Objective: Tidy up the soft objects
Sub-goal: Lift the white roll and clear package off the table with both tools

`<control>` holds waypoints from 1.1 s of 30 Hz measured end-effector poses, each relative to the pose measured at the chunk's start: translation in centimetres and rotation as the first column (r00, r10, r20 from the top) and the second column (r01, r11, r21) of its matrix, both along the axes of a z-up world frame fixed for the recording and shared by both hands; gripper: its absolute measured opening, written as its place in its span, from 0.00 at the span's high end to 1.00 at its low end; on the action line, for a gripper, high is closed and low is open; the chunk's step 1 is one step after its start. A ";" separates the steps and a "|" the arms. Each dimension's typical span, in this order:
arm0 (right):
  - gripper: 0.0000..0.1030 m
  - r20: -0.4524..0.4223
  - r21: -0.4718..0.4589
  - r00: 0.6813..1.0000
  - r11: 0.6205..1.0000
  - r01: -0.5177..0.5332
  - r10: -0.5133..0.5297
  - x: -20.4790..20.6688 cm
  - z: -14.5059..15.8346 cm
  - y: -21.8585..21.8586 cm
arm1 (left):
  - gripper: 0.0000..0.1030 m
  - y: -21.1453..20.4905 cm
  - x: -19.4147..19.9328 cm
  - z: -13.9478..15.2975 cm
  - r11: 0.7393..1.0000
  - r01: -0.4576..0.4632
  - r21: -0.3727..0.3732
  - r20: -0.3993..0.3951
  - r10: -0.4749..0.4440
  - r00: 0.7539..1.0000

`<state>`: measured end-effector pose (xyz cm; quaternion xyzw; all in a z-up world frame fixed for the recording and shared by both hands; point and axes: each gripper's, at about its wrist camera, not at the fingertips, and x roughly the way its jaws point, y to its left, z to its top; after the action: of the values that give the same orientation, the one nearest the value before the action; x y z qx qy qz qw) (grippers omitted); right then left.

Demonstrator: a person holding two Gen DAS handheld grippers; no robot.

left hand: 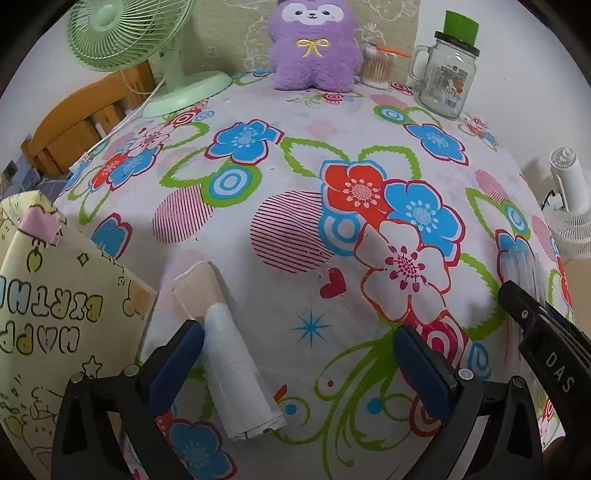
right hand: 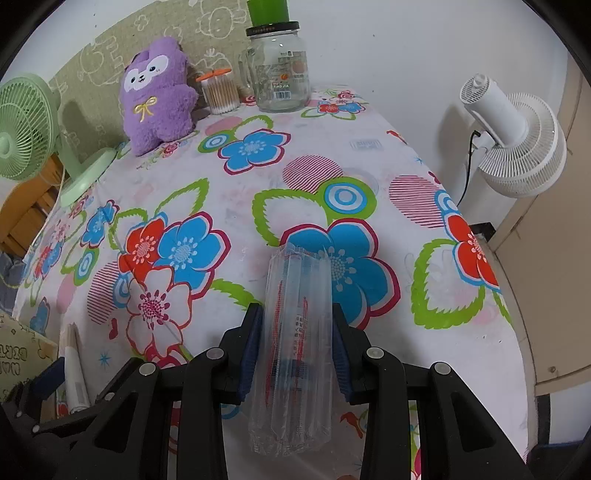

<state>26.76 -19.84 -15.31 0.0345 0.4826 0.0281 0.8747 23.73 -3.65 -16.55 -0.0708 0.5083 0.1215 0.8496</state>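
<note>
The left gripper (left hand: 299, 354) stands with its fingers spread wide over the flowered surface (left hand: 258, 177), gripping nothing; a rolled white and beige bag (left hand: 229, 354) lies on the cloth just inside its left finger, free of the pads. The right gripper (right hand: 297, 350) has its fingers closed on a clear plastic roll (right hand: 295, 339) (red print shows through it), which sticks out ahead over a blue flower. At the far edge sit a purple plush toy (right hand: 157, 96), a glass jar (right hand: 279, 70) and a green fan (left hand: 122, 33).
</note>
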 end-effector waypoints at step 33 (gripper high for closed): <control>0.64 0.078 0.011 0.997 1.000 -0.029 0.028 -1.6 3.3 0.8 | 0.85 0.7 -2.8 5.6 0.992 0.084 -0.091 0.151 -0.070 0.986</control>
<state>25.16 -19.03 -12.04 0.0317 0.4485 0.0446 0.8921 20.92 -2.99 -10.91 -0.1012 0.4519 0.0582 0.8844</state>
